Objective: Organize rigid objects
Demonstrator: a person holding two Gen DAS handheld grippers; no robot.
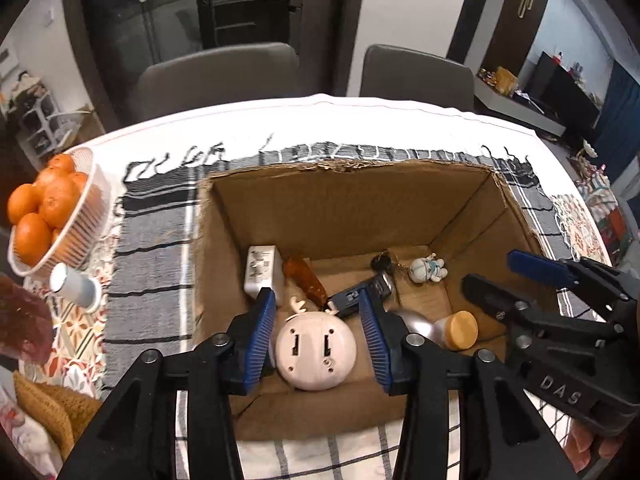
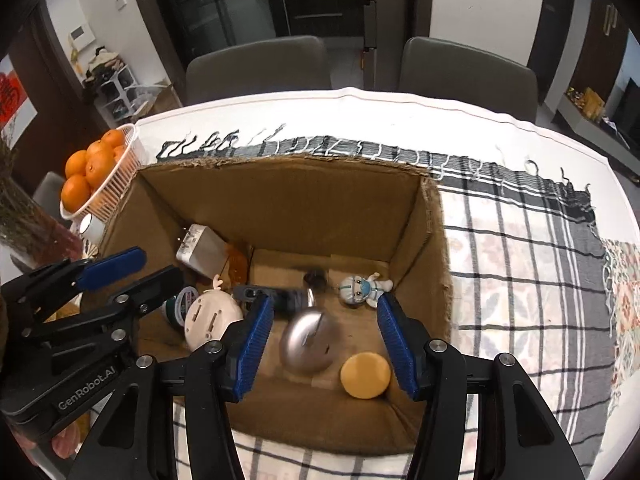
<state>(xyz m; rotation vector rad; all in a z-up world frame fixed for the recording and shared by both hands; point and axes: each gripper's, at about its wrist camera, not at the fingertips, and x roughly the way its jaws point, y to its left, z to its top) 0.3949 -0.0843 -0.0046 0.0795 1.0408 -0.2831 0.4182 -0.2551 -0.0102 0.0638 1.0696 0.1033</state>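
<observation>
1. Left gripper [image 1: 318, 340]: jaws apart, hanging over the near end of the cardboard box [image 1: 348, 200], straddling a round white gadget [image 1: 316, 354] with small antlers. Pads look just beside it, not clamped; contact cannot be confirmed.
2. Right gripper [image 2: 324, 344]: jaws apart, holding nothing, over the box's near right part, above a silver mouse [image 2: 306, 342] and a jar with a tan lid [image 2: 365, 375].
3. Step, my guess: sorting is underway, items are already in the box, and the left gripper is either setting down or about to pick up the white gadget. Which one cannot be told.
4. Next move needs: if grasping, close squarely across the round body and lift straight up to clear the box wall. If releasing, pull straight up without knocking neighbours.
5. Box middle: one dark flat device [image 1: 352, 296], one green tape roll [image 2: 180, 306] by the left wall.
6. Box far end: one white charger block [image 1: 261, 268], one amber bottle [image 1: 306, 282], one bunch of keys [image 1: 384, 262], one small masked figurine [image 1: 428, 270].
7. On the table [image 1: 360, 124], left of the box: one basket of oranges [image 1: 86, 216], roughly six visible, and one white cup [image 1: 76, 286] on its side.
8. Beyond the table: two grey chairs [image 1: 218, 72].
</observation>
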